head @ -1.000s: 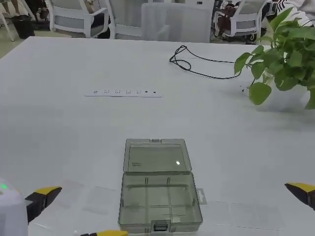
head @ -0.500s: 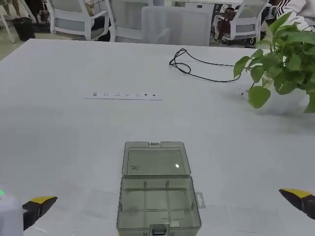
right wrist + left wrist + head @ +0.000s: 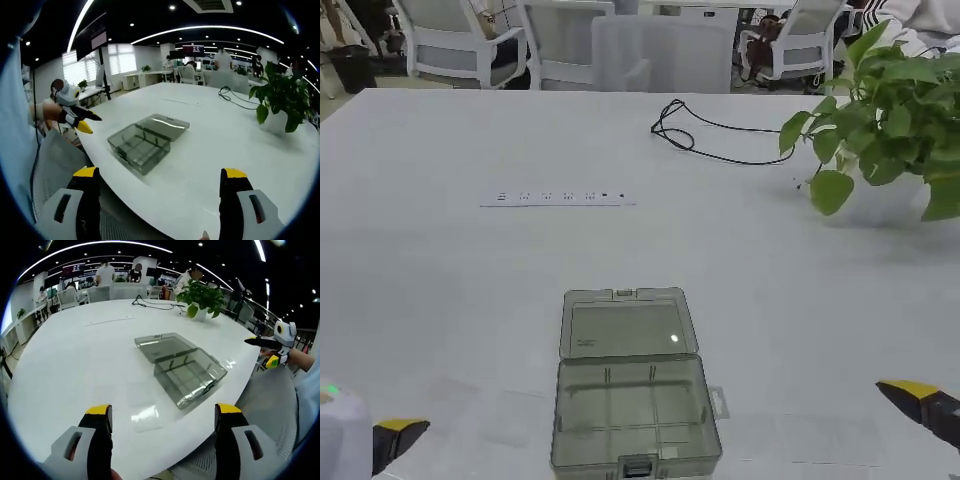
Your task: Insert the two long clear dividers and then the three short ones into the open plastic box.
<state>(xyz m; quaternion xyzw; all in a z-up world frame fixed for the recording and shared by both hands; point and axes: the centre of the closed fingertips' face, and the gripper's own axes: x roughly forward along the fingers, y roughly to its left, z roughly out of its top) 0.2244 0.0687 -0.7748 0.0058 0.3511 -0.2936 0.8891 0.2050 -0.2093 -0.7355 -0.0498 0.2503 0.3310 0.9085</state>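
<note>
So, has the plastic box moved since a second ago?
No: the plastic box sits the same way off the power strip; the camera shifted.

The smoky, see-through plastic box point(image 3: 635, 415) sits open near the desk's point(image 3: 470, 280) near edge. Its lid point(image 3: 625, 325) is laid flat back at 12 o'clock, and its latch point(image 3: 638, 466) is at 6. Clear dividers point(image 3: 144, 416) lie flat and faint on the desk at the box's 9 o'clock. A small clear piece point(image 3: 718, 403) lies just beside its 3 o'clock wall.
</note>
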